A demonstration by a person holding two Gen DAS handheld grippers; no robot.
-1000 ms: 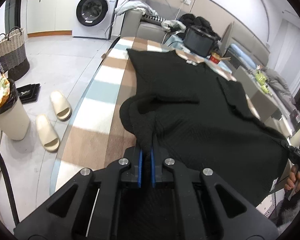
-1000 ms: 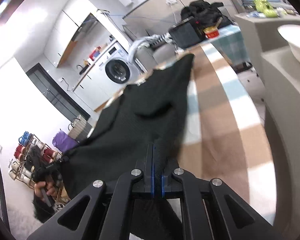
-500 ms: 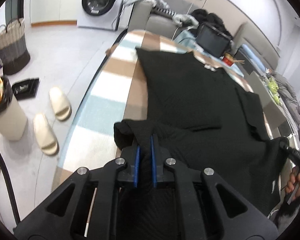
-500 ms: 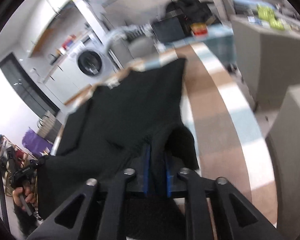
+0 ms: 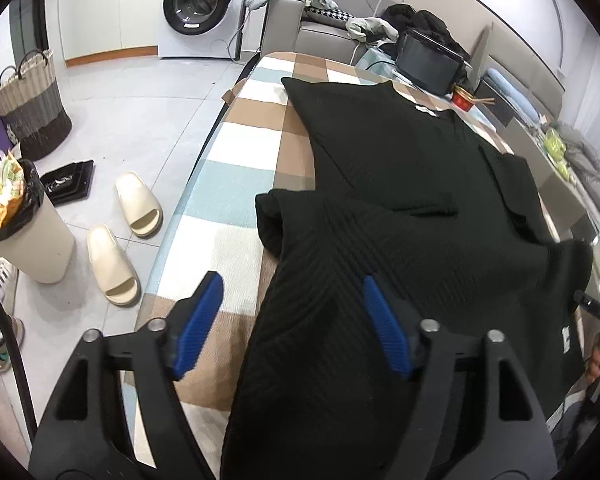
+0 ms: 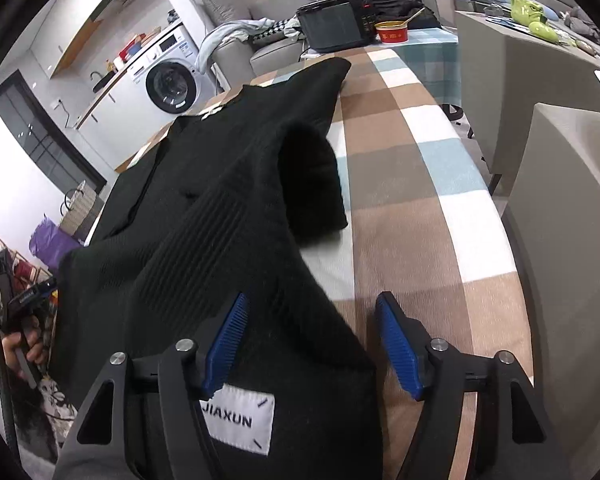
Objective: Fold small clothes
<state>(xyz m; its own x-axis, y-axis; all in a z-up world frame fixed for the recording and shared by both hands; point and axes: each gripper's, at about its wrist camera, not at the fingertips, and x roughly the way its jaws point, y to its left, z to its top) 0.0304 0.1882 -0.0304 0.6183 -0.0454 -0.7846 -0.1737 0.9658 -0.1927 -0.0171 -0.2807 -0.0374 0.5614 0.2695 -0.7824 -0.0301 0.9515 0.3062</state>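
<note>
Checked tablecloth (image 5: 236, 176) under black knit top (image 5: 400, 208) — left gripper (image 5: 292, 320), right gripper (image 6: 316, 340), jaws just parted, gripping nothing

The left claw (image 5: 292, 320), black-framed with ribbed blue pads, points steeply downward; its jaws have just been opening and now stand wide apart, pressing on nothing. The right claw (image 6: 314, 338), of the same build, is angled down likewise, its jaws also just opened wide. A hand (image 6: 22, 350) grips the left handle at 8 o'clock in the right wrist view.
</note>
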